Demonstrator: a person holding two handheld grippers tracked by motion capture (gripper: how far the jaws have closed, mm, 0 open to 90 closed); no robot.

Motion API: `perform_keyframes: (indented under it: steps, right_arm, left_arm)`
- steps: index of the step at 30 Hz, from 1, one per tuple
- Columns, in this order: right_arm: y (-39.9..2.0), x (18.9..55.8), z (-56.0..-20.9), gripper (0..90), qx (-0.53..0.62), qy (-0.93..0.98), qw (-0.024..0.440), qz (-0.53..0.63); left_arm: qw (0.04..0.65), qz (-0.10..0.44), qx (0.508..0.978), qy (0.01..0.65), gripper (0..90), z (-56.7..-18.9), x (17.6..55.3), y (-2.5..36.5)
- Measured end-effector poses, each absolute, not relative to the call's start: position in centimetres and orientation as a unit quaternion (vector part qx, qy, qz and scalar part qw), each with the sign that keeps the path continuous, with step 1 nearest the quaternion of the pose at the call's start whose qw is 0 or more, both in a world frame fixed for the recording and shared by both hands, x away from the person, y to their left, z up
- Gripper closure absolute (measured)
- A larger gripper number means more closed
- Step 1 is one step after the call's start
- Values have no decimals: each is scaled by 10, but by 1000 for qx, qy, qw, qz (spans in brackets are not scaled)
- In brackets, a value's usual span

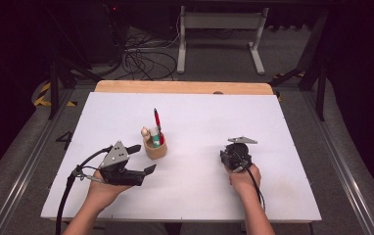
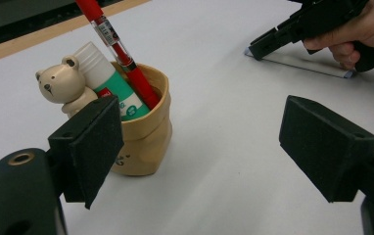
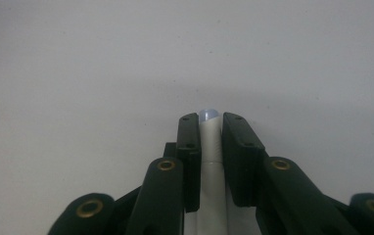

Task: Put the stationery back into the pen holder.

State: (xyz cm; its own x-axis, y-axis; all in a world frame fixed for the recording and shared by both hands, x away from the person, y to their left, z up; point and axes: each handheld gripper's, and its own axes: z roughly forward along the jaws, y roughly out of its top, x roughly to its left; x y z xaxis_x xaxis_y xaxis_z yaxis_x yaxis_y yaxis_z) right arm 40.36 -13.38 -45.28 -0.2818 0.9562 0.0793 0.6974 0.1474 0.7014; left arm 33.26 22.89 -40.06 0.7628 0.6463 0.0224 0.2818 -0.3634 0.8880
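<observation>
White pen [image 3: 209,142] in right gripper [image 3: 209,120]

Bright, even overhead light on the white table [image 1: 190,196], dark surroundings, soft shadows, slight close-up blur

High view: fixed above the person's side, facing forward and down, far enough to take in the whole bench [image 1: 190,196] and the floor beyond. Left gripper view: rides the left hand-held gripper [image 2: 214,152], low and close, looking across the bench at the cup [image 2: 143,132], with the right hand-held gripper [image 2: 312,22] farther off; the cup [image 1: 155,147] is shared with the high view. Right gripper view: very close, aimed down at the bare bench surface [image 3: 77,73], pen [image 3: 209,142] between its jaws.
</observation>
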Motion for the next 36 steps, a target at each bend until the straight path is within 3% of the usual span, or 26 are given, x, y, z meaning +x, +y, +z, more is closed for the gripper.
perform_keyframes:
  steps: [17, 36]
  right_arm:
    - [-135, 401, -441, 794, 513, 735, 212, 389]
    - [-124, 388, -418, 795, 422, 730, 204, 497]
  left_arm:
    - [489, 183, 805, 282, 179, -403, 332, 221]
    - [492, 148, 817, 262, 187, -412, 335, 187]
